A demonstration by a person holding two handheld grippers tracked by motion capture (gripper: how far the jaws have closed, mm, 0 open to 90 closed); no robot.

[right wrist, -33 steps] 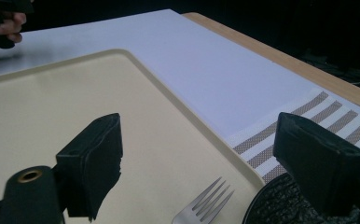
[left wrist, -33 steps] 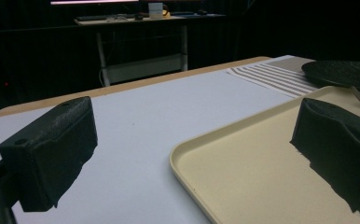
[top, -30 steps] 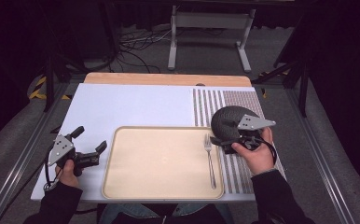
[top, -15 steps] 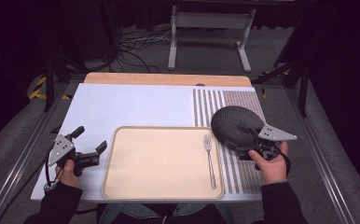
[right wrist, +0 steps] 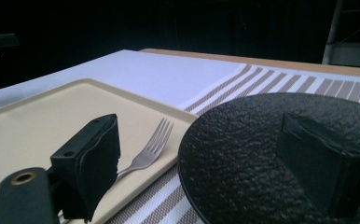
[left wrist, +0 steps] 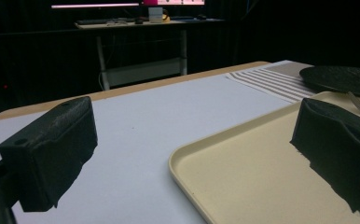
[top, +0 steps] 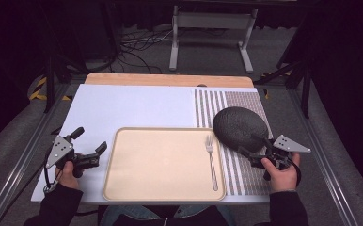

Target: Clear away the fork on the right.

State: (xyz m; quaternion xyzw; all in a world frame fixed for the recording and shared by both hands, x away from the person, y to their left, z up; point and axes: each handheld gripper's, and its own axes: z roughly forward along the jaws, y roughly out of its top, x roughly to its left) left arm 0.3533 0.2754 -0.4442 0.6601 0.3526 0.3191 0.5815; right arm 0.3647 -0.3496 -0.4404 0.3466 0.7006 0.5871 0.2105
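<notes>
A beige tray [top: 163,162] lies at the front middle of the white mat, with a silver fork [top: 211,162] along its right side. A round black textured plate [top: 240,127] rests on the striped placemat just right of the tray. My right gripper [top: 250,147] is open at the plate's near right edge; in the right gripper view one jaw hovers over the plate [right wrist: 252,140] and the other over the fork [right wrist: 150,151]. My left gripper [top: 90,140] is open beside the tray's left edge [left wrist: 243,177], holding nothing.
The striped placemat [top: 238,101] covers the mat's right part and a wooden table edge [top: 168,79] runs along the back. A metal stand [top: 208,33] and cables sit on the floor behind. Grey carpet borders both table sides.
My right gripper has drawn back from over the plate, to the right and towards the person, leaving the plate uncovered. The left gripper has stayed still.
</notes>
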